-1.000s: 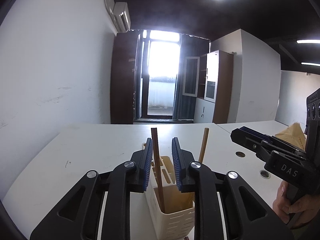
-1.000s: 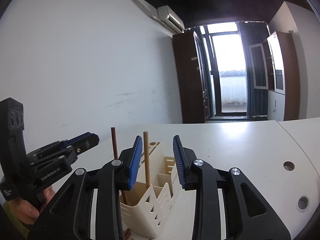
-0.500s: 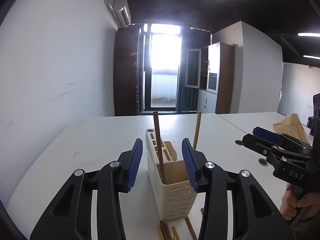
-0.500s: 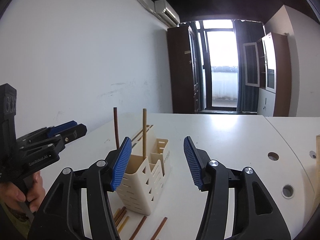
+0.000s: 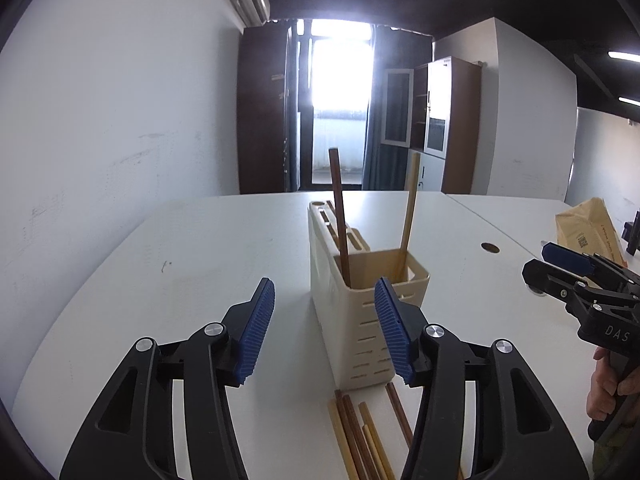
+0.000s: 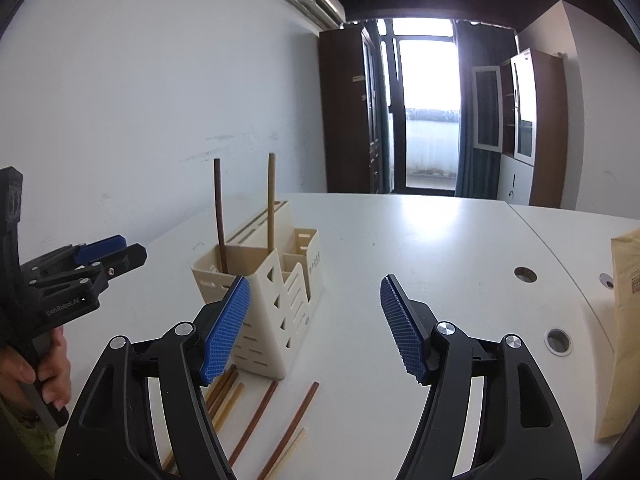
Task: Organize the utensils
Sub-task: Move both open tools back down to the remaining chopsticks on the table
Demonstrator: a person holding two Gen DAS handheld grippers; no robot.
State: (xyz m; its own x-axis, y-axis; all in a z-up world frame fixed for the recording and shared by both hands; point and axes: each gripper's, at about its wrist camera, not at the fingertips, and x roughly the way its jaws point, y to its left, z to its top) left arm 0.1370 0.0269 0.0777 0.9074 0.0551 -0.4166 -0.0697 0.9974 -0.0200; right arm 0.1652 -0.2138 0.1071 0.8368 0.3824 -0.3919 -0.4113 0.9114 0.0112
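A cream utensil holder [image 5: 362, 292] [image 6: 276, 296] stands on the white table. A dark brown chopstick [image 5: 340, 212] [image 6: 220, 216] and a light wooden chopstick [image 5: 411, 202] [image 6: 271, 200] stand upright in its front compartment. Several loose chopsticks [image 5: 360, 432] [image 6: 256, 420] lie on the table in front of the holder. My left gripper [image 5: 324, 332] is open and empty, just in front of the holder. My right gripper [image 6: 314, 328] is open and empty, in front and to the right of the holder.
A brown paper bag [image 5: 588, 228] [image 6: 624, 320] lies at the right side of the table [image 5: 200, 260]. Cable holes [image 6: 526, 274] sit in the tabletop on the right. A white wall runs along the left.
Both grippers opened wide and pulled back from the holder, leaving the two chopsticks standing in it. The loose chopsticks on the table came into view.
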